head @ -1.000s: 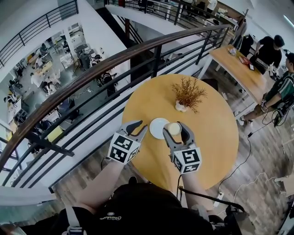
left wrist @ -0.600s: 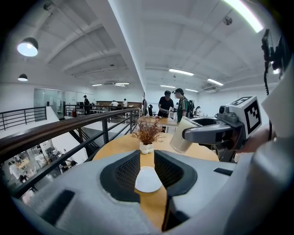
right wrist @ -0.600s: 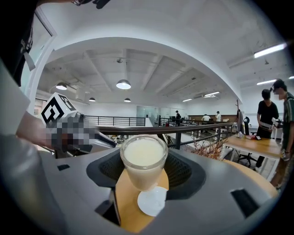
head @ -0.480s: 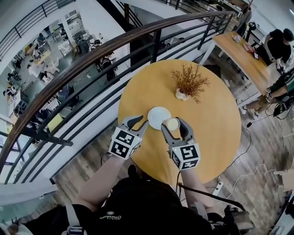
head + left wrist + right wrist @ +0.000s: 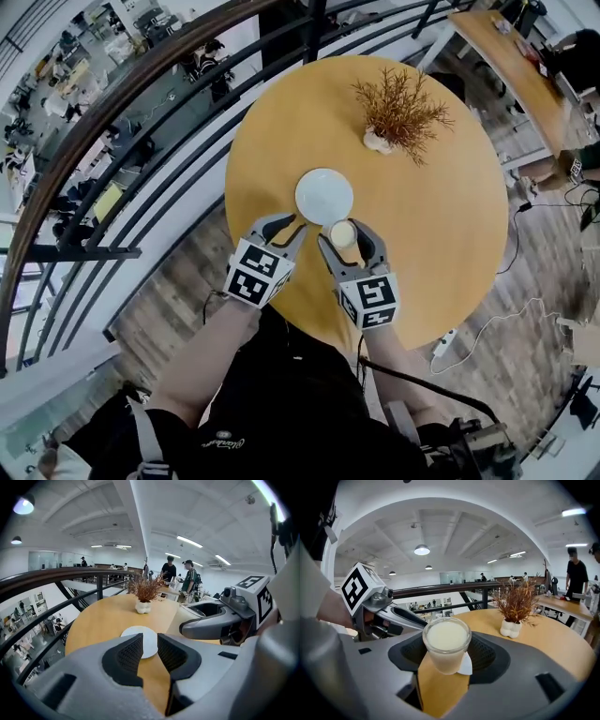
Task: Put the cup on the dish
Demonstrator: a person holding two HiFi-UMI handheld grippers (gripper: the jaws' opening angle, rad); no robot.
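The white dish (image 5: 324, 196) lies flat near the middle of the round yellow table (image 5: 441, 216). The cup (image 5: 344, 233), a small glass of milky white liquid, is just on my side of the dish. My right gripper (image 5: 344, 237) is shut on it, one pad on each side. In the right gripper view the cup (image 5: 446, 644) fills the gap between the jaws, and an edge of the dish (image 5: 465, 665) shows behind it. My left gripper (image 5: 286, 226) hovers left of the cup, its jaws a little open and holding nothing. In the left gripper view the dish (image 5: 146, 638) shows beyond them.
A dried plant in a white pot (image 5: 398, 108) stands at the table's far side. A dark railing (image 5: 141, 103) curves along the left, with a lower floor beyond it. A long wooden table (image 5: 511, 66) with people stands at the far right. Cables (image 5: 487, 323) lie on the floor.
The head view has tipped down and the table has slid up the frame. The cup, still in my right gripper, now shows nearer me than the dish instead of at its right edge.
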